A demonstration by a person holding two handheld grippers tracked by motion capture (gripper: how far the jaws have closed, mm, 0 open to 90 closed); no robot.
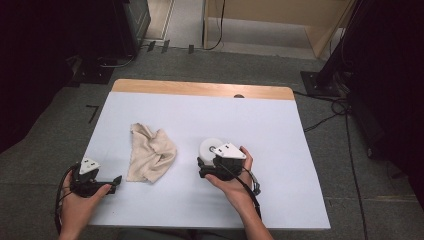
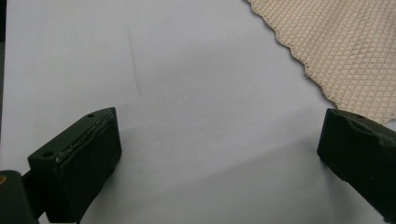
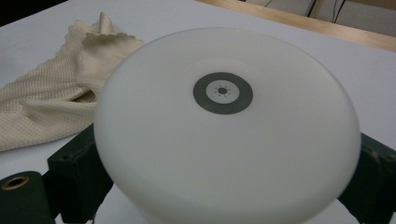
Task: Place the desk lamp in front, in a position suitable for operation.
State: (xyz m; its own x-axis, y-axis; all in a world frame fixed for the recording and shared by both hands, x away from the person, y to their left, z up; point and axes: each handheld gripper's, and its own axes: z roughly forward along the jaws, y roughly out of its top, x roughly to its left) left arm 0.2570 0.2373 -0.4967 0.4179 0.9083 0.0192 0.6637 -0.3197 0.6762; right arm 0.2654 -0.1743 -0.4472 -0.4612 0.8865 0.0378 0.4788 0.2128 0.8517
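At lower centre of the high view, the right gripper (image 1: 206, 161) lies level, its jaws set around the white round lamp (image 1: 211, 146) without visibly pressing. At lower left, the left gripper (image 1: 116, 181) rests wide apart, pointing at the beige cloth (image 1: 150, 152).

A white round lamp (image 3: 224, 126) with a grey centre ring, a beige waffle-textured cloth (image 1: 150, 152), black tongs (image 3: 224, 186).

object: round white plastic disc-shaped lamp (image 3: 224, 135) | marking: grey ring button with sun icon at top centre | pose: flat, upright | place: white tabletop, right of crumpled beige cloth
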